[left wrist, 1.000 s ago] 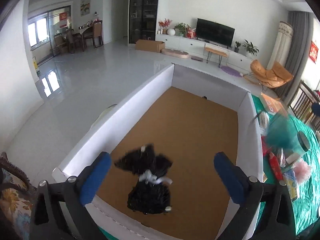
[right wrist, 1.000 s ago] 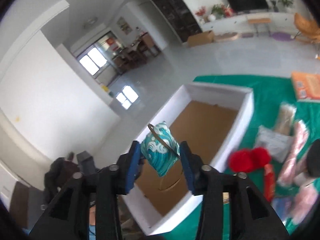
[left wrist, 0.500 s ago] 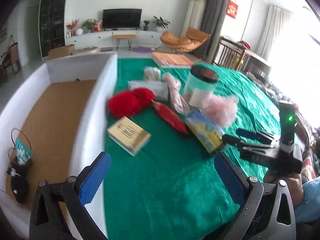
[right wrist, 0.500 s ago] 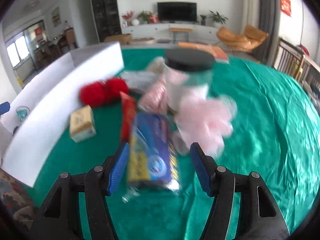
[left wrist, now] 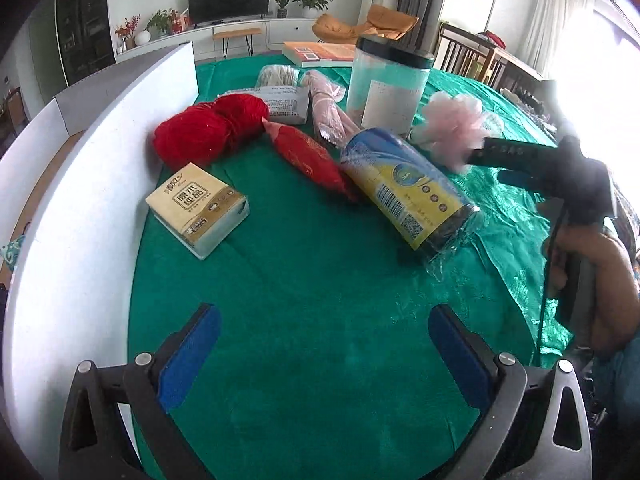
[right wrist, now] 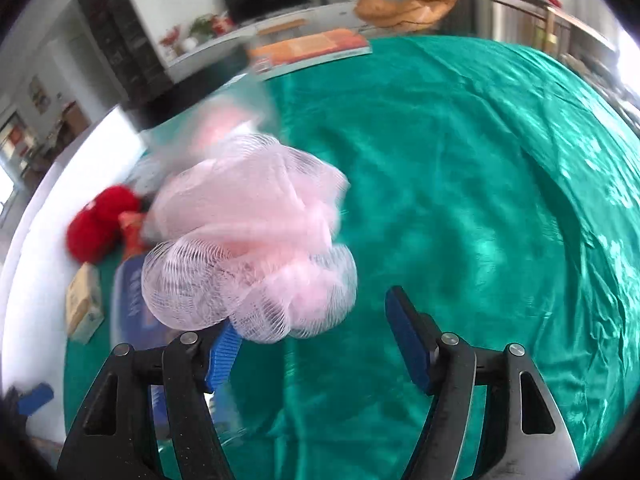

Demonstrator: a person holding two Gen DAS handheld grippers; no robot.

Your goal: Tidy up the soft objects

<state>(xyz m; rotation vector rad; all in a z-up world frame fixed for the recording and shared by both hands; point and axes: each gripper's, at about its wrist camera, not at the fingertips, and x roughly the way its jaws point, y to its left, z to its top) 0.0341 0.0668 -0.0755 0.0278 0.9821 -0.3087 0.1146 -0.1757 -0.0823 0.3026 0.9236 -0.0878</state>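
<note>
jar (right wrist: 208,92) blurred, pink mesh pouf (right wrist: 248,248) hiding pad

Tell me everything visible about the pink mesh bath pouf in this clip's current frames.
The pink mesh bath pouf is a ruffled ball of gathered fine netting, pale pink and translucent at its edges. It lies on the green satin tablecloth beside the clear jar with a black lid. The right tongs are opening around it; one blue pad sits under its edge, contact unclear.
</note>
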